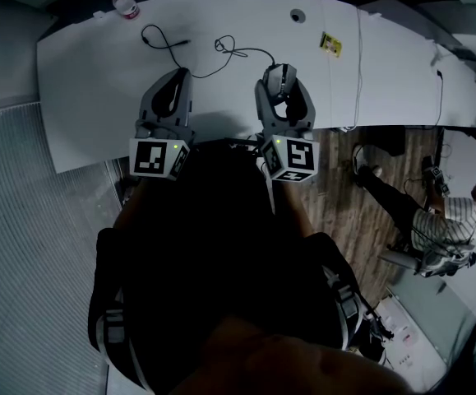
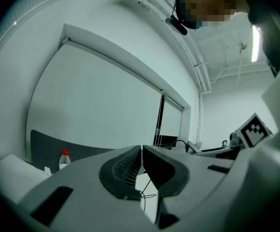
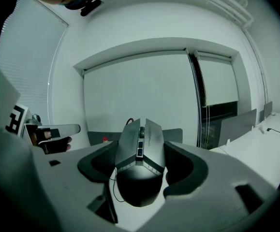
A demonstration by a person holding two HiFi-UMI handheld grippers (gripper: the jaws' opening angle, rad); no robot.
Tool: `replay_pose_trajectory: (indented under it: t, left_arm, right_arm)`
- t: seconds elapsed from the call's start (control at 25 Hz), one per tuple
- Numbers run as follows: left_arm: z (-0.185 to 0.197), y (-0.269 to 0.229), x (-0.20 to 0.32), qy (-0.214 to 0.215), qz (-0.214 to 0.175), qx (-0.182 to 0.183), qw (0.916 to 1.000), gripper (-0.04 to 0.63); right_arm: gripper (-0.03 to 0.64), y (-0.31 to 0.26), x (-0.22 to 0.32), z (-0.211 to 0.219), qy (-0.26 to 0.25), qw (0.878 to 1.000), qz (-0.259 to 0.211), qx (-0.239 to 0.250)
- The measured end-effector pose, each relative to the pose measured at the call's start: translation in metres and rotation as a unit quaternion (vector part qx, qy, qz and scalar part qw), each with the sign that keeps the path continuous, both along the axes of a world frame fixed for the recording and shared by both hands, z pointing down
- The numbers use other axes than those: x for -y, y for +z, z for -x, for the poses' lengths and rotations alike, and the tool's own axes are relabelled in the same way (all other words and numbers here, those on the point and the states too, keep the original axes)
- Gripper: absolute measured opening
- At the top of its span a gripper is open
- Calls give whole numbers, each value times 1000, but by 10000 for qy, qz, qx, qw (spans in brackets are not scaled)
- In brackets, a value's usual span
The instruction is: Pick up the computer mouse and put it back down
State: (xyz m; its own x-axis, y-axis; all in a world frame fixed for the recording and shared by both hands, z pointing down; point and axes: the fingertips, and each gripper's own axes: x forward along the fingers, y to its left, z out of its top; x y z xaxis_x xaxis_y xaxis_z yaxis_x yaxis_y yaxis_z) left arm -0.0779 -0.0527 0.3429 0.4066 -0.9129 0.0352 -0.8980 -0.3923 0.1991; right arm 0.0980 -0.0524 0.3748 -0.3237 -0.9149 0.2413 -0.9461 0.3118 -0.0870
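Observation:
A grey and black computer mouse (image 1: 280, 79) sits between the jaws of my right gripper (image 1: 280, 71), over the white table (image 1: 90, 72) near its front edge. In the right gripper view the mouse (image 3: 140, 163) fills the gap, and both pads of the right gripper (image 3: 140, 153) press its sides. Its nose tilts up towards the wall. Whether it rests on the table I cannot tell. Its cable (image 1: 236, 50) curls away to the back left. My left gripper (image 1: 178, 79) lies beside it to the left. The jaws of the left gripper (image 2: 142, 151) are closed, tips together, with nothing between them.
A clear bottle with a red cap (image 1: 125, 4) stands at the table's far left corner. A second black cable (image 1: 165, 39) lies behind the left gripper. A yellow tag (image 1: 330, 44) and a round hole (image 1: 297, 15) mark the back right. A person (image 1: 435, 216) sits to the right on the wood floor.

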Motion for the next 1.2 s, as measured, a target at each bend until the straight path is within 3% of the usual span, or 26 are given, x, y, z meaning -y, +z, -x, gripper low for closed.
replay_pose_trajectory:
  t: [1.2]
  left_arm:
    - [-19, 7, 32, -14, 105, -77, 9999, 12]
  right_arm:
    - [287, 56, 40, -20, -39, 9983, 556, -157]
